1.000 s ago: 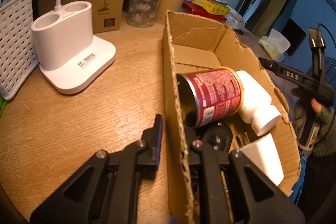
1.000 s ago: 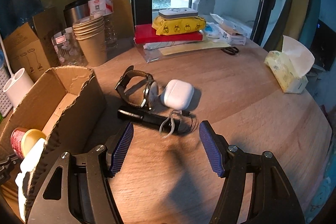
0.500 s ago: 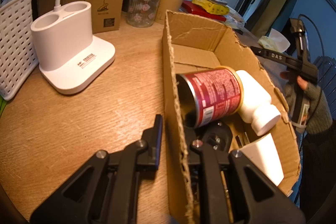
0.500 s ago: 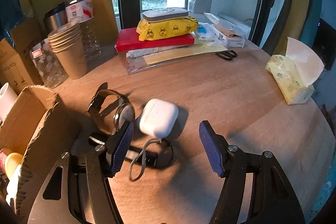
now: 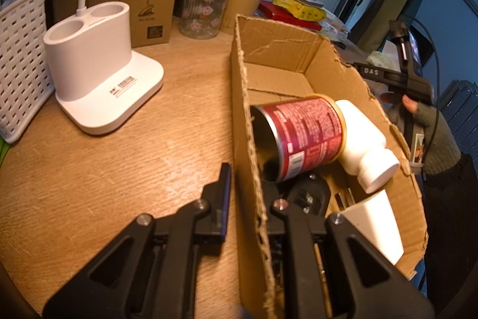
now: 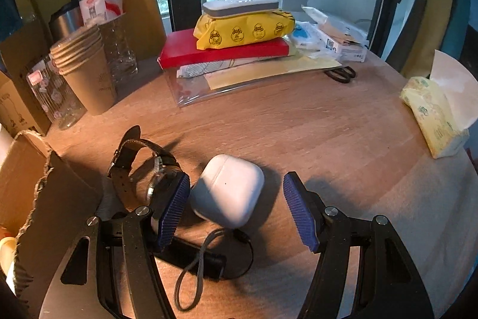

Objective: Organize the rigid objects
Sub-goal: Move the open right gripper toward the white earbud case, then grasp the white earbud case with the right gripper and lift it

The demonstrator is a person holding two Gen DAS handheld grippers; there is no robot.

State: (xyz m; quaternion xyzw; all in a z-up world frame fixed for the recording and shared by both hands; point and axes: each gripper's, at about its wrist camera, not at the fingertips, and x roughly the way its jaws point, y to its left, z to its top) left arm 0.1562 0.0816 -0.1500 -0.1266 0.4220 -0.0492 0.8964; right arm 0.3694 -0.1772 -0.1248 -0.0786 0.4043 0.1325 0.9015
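My left gripper [image 5: 249, 193] is shut on the near wall of an open cardboard box [image 5: 286, 47], one finger outside and one inside. The box holds a red can [image 5: 304, 133] on its side, a white bottle [image 5: 364, 145] and a white block [image 5: 373, 226]. My right gripper [image 6: 237, 207] is open, its blue pads on either side of a white earbud case [image 6: 228, 189] on the wooden table. A black wristwatch [image 6: 140, 163] lies left of the case. A black flashlight [image 6: 194, 256] with a cord loop lies under the gripper.
A white lamp base [image 5: 98, 73], a white basket [image 5: 18, 56], a brown carton, a glass jar [image 5: 204, 11] and stacked paper cups [image 6: 86, 73] stand at the back. A red book with a yellow pack [image 6: 242, 29], scissors [image 6: 340, 73] and a tissue pack [image 6: 433, 115] lie further right.
My right gripper has moved forward over the flashlight, so the earbud case now sits between its open pads. My left gripper has stayed clamped on the box wall.
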